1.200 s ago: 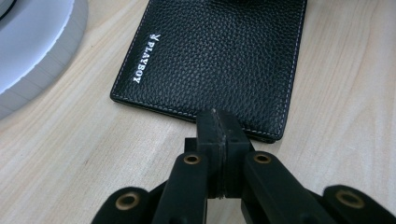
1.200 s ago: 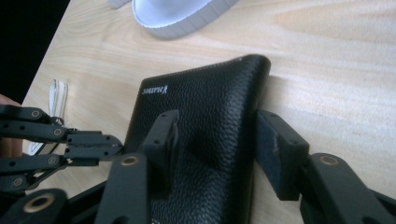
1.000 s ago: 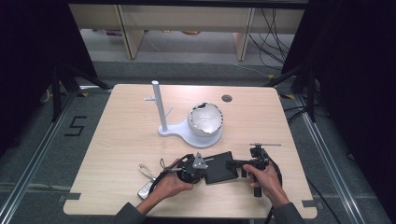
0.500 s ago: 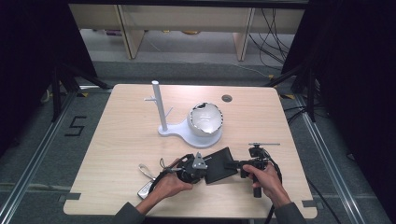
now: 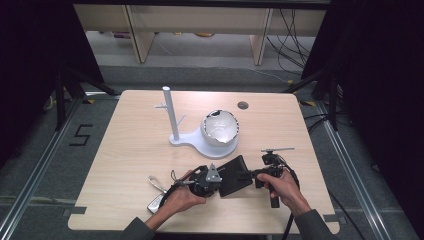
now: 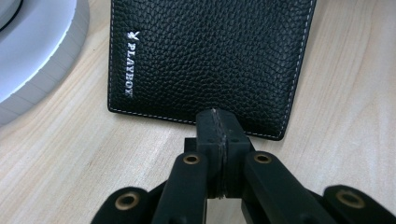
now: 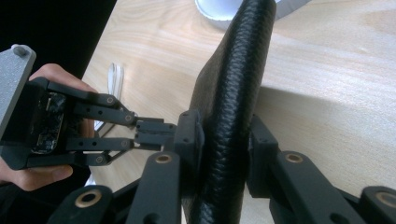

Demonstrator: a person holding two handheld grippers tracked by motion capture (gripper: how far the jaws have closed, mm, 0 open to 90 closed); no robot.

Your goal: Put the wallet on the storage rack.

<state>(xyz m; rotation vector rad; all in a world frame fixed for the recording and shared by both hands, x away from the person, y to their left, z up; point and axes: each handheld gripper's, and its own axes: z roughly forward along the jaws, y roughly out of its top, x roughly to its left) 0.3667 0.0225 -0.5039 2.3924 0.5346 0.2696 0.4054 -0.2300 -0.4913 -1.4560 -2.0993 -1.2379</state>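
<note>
A black grained-leather wallet stands tilted up off the table between my two grippers. In the right gripper view its folded spine runs up between the jaws of my right gripper, which have just been closing and now press on both its faces. My right gripper is at the wallet's right edge. My left gripper is at its left edge, jaws shut. In the left gripper view the closed tips of the left gripper rest against the lower edge of the wallet's logo face, with nothing between them.
A white stand with an upright post sits behind the wallet, with a white rounded bowl-like object on its base. A small key-like item lies by the left hand. A round hole is in the tabletop's far side.
The wallet lay flat on the table a second ago. It now stands tipped up on edge between the grippers. Both hands stayed almost in place.
</note>
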